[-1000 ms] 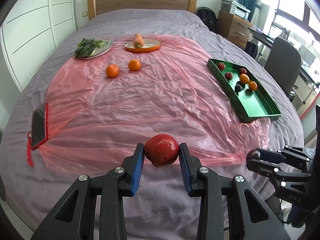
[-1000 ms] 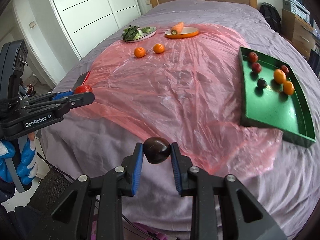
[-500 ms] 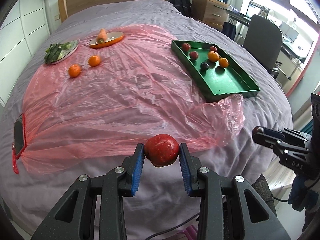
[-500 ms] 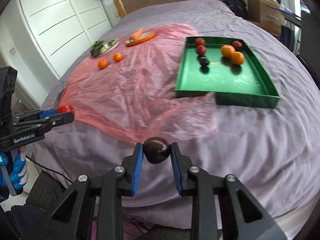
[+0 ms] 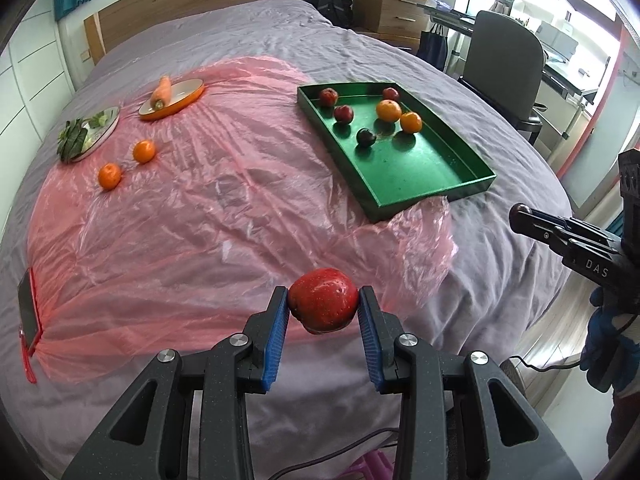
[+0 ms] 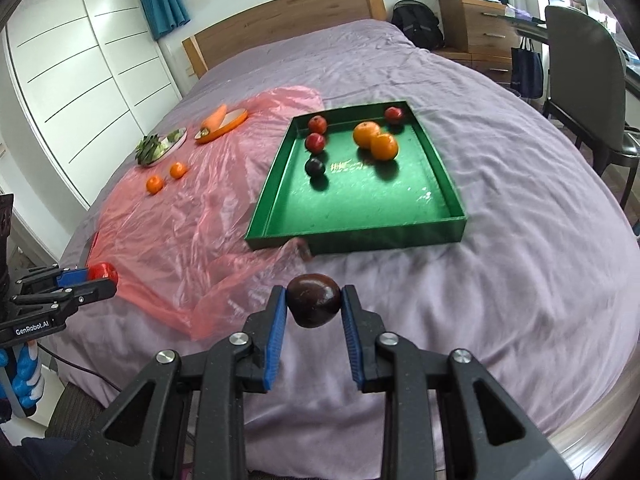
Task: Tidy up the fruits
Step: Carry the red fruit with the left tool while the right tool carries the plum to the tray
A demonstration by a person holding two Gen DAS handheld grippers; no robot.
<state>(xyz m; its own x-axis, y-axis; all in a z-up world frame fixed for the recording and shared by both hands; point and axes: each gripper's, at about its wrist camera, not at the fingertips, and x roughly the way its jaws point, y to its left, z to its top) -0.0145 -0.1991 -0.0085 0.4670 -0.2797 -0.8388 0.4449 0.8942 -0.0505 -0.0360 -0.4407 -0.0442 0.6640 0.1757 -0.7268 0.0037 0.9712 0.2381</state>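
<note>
My left gripper (image 5: pixel 323 307) is shut on a red apple (image 5: pixel 323 304), held above the near edge of the bed. My right gripper (image 6: pixel 313 306) is shut on a dark plum (image 6: pixel 313 305), in front of the green tray (image 6: pixel 356 236). The tray (image 5: pixel 424 196) holds two oranges (image 6: pixel 374 141), red fruits (image 6: pixel 317 123) and a dark plum (image 6: pixel 315 167). Two small oranges (image 5: pixel 109 176) (image 5: pixel 144 151) lie on the pink plastic sheet (image 5: pixel 200 208). The right gripper shows in the left wrist view (image 5: pixel 520 216), and the left gripper in the right wrist view (image 6: pixel 102 276).
An orange plate with a carrot (image 5: pixel 162 92) and a plate of greens (image 5: pixel 86 136) sit at the far left of the sheet. A phone (image 5: pixel 26 312) lies at the sheet's left edge. A chair (image 5: pixel 504 60) and drawers (image 5: pixel 388 12) stand right of the bed.
Both grippers have swung right and moved closer to the green tray, each holding its fruit. The tray now lies nearer and more central in the right wrist view.
</note>
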